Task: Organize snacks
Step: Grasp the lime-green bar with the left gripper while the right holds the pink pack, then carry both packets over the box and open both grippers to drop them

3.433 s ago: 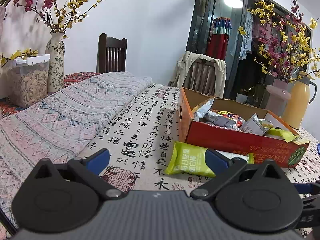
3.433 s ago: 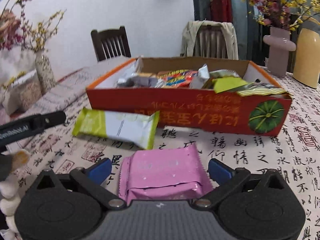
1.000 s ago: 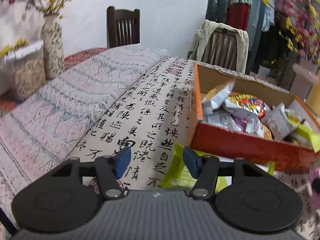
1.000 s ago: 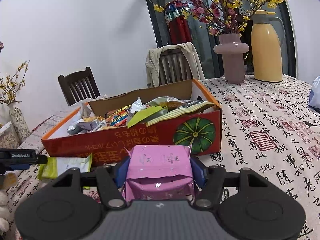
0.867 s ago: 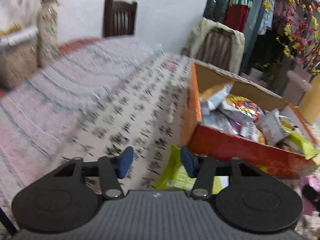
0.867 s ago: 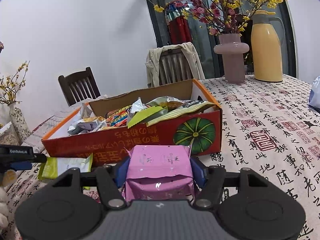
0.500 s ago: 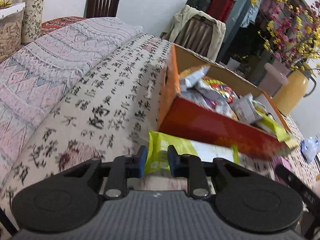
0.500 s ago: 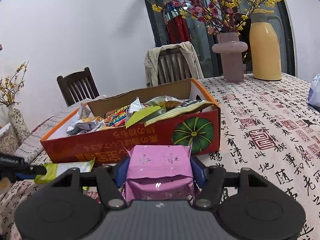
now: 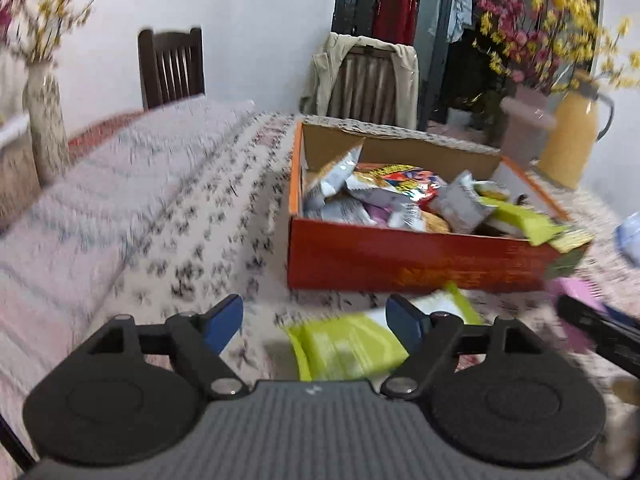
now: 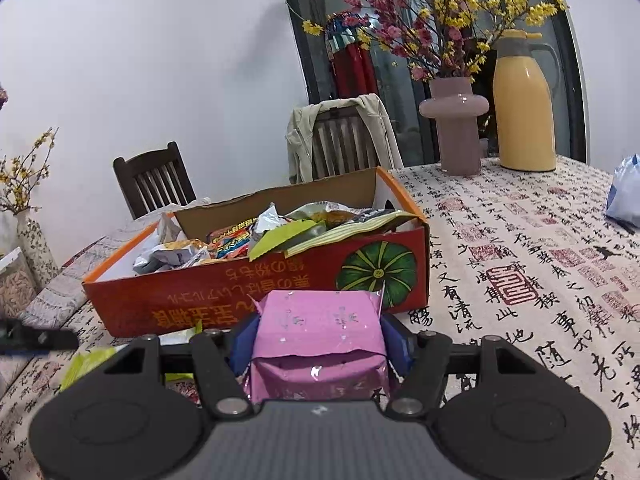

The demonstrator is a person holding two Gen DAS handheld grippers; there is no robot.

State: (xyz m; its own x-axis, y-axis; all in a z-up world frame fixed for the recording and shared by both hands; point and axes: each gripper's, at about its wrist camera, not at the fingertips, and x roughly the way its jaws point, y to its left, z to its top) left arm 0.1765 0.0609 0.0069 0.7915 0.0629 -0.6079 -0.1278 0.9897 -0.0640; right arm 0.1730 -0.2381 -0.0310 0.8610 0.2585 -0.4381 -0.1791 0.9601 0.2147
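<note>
We note the right gripper point(image 10: 320, 338) clamped on a pink foil snack packet point(image 10: 318, 340), its torn, crinkled top flap facing the red cardboard box point(image 10: 280, 284), just in front of the pumpkin print. The box is heaped with mixed wrappers. Our left gripper point(image 9: 316, 322) stands wide apart over a lime-green snack bar point(image 9: 344, 346) lying flat on the table point(image 10: 520, 264) just before the box; that view is motion-blurred.

Left tool point(image 9: 316, 322) spread wide — right tool point(image 10: 320, 338) clamped, both level.
</note>
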